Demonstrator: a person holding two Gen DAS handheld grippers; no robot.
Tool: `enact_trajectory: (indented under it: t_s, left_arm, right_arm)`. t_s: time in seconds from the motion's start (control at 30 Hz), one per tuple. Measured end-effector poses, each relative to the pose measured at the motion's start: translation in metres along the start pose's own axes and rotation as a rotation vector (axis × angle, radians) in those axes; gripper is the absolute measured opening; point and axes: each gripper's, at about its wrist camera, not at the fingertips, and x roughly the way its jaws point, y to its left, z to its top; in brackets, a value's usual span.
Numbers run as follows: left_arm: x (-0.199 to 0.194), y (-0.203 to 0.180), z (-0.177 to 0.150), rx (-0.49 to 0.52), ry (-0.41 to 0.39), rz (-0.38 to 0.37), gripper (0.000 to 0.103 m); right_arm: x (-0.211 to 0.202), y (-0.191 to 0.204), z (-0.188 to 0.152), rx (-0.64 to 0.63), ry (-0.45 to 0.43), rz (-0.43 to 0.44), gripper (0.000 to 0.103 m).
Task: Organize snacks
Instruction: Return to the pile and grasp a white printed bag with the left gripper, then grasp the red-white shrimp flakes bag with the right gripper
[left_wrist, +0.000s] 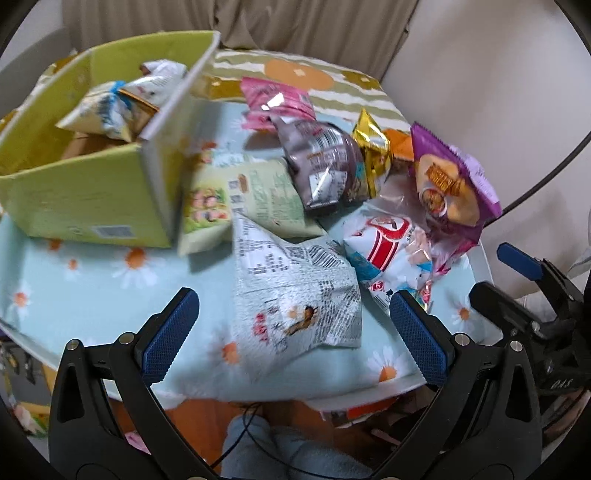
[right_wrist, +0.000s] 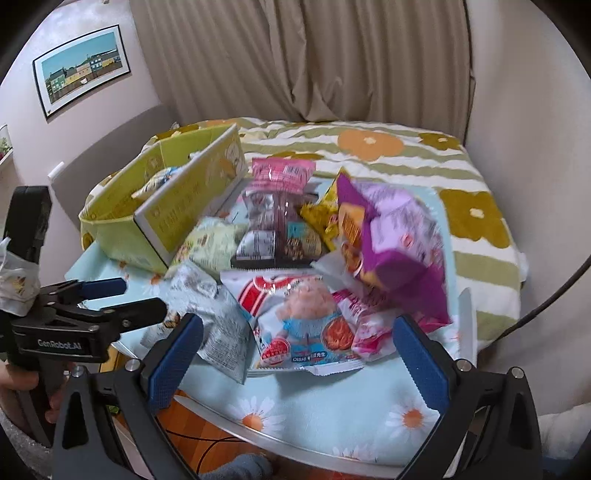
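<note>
- Left wrist view: left gripper (left_wrist: 291, 325) is spread wide, nothing in it, hovering over a white printed packet (left_wrist: 295, 291) on the daisy tablecloth (left_wrist: 92, 291).
- Right gripper (right_wrist: 297, 352) is also wide apart and empty, near the red-and-white snack bag (right_wrist: 295, 317).
- Green box (left_wrist: 85, 192) at left already has a couple of bags inside; the other snacks are piled just beside it.

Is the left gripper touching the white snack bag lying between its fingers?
Apart. In the left wrist view, tablecloth shows between each pad of the open left gripper and the white snack bag.

A home bedroom: flowered bed (right_wrist: 369, 147), curtains (right_wrist: 314, 55), framed picture (right_wrist: 83, 68).
</note>
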Motion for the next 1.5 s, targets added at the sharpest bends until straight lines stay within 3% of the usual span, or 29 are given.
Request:
enact_trajectory:
  t_s: [0.37,0.47,0.8,1.2,1.5]
  left_arm:
    - [0.056,0.004,0.000,-0.011,0.043,-0.027,0.102]
    - [0.060,0.004,0.000,-0.001,0.051,-0.048,0.089]
    - [0.067,0.008,0.000,0.024,0.092,-0.083,0.071]
    - [0.046,0.020,-0.007,0.075,0.084,-0.024,0.070]
    - [0.038,0.021,-0.008,0.083,0.073,-0.002,0.070]
  right_arm:
    - [0.050,-0.007,-0.009,-0.089,0.029,0.029,0.102]
    - [0.056,-0.006,-0.007,-0.107,0.032,0.039,0.102]
    - [0.075,0.003,-0.007,-0.126,0.065,0.051,0.100]
    - [0.097,0.012,-0.001,-0.169,0.115,0.032,0.096]
    - [0.114,0.025,0.001,-0.212,0.151,0.007,0.077]
